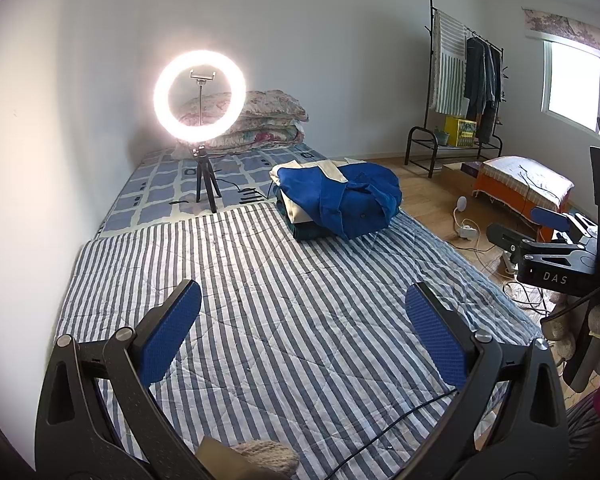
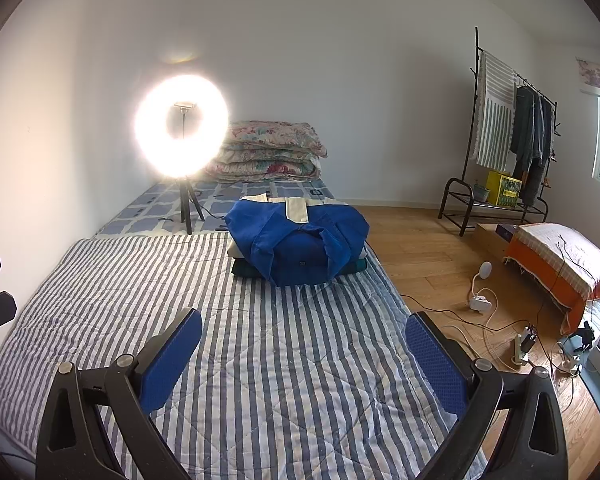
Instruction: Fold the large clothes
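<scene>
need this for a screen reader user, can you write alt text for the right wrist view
A stack of folded clothes, topped by a blue garment, sits on a blue-and-white striped quilt, seen past the open jaws of the right gripper. A lit ring light on a tripod and folded floral bedding stand behind it; a clothes rack is at right.

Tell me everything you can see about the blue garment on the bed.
The blue garment is a royal-blue piece of what looks like woven cotton, with a cream panel at its far edge. It is loosely folded, rumpled rather than flat, with a sleeve draped across the top and a small dark button on its near face. It tops a short pile of folded clothes, cream then dark green, on the striped quilt near the bed's right edge. Neither claw touches it.
</scene>
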`<action>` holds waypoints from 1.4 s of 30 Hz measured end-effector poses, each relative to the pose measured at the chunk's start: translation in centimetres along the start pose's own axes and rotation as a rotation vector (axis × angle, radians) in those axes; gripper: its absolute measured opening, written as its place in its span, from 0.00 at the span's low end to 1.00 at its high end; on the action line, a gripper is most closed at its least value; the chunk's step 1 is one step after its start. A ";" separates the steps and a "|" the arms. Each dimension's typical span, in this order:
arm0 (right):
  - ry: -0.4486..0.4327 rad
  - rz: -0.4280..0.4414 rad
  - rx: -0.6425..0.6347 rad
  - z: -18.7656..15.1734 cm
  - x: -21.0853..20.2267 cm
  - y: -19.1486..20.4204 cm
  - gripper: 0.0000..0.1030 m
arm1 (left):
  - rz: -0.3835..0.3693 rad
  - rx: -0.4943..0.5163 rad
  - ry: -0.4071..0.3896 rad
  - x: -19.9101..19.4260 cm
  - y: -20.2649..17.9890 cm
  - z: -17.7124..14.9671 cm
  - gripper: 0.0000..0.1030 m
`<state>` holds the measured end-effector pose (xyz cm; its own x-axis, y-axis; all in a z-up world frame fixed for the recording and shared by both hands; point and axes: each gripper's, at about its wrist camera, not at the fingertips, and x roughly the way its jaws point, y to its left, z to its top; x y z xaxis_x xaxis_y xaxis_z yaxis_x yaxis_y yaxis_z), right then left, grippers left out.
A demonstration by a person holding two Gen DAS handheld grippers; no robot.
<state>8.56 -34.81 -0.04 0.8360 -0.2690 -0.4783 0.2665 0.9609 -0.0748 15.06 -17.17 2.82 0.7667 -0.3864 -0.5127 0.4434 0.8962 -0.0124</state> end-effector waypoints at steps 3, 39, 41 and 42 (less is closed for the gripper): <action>0.000 -0.001 0.001 0.0 0.0 0.0 1.00 | -0.001 -0.001 -0.002 0.0 0.0 0.0 1.00; 0.017 -0.026 0.013 -0.2 0.2 -1.7 1.00 | -0.037 0.033 0.025 1.0 -1.8 -0.6 1.00; 0.018 -0.025 0.012 -0.2 0.1 -1.7 1.00 | -0.038 0.033 0.025 1.0 -1.8 -0.6 1.00; 0.018 -0.026 0.012 -0.2 0.1 -1.6 1.00 | -0.038 0.032 0.026 1.0 -1.8 -0.6 1.00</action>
<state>8.14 -36.40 -0.14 0.8203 -0.2922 -0.4916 0.2935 0.9529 -0.0767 14.72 -19.02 1.80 0.7371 -0.4140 -0.5341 0.4870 0.8734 -0.0049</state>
